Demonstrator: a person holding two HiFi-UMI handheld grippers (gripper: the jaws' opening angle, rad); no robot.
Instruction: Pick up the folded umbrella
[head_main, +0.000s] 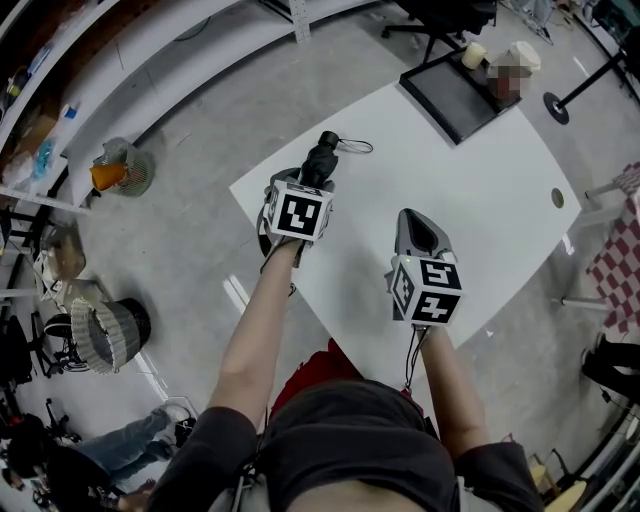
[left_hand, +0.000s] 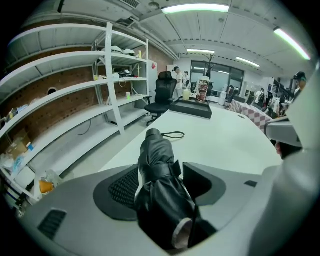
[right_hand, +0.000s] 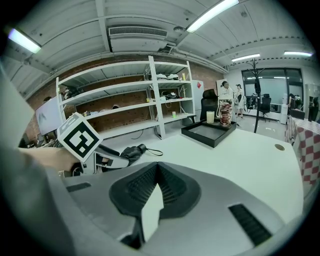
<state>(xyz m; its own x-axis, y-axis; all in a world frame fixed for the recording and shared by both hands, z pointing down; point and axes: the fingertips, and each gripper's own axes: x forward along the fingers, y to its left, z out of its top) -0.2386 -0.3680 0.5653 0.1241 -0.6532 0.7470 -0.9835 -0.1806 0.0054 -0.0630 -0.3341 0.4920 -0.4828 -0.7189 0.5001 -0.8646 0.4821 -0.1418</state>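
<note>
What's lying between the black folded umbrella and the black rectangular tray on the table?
Only bare white table and the black folded umbrella's own thin cord loop, short of the black rectangular tray; the left gripper view shows it.

Dark grey short-sleeved shirt (head_main: 360, 445).
Pale grey left gripper (head_main: 312, 180) and right gripper (head_main: 417, 232) each carry white cubes (head_main: 298, 213) with black square markers.

We saw a white table (head_main: 480, 200) on grey floor (head_main: 190, 240); left, white shelving (left_hand: 115, 75) vs. brick wall (right_hand: 125, 107); far windows (right_hand: 270, 95); ceiling strip lights (left_hand: 192, 8).
</note>
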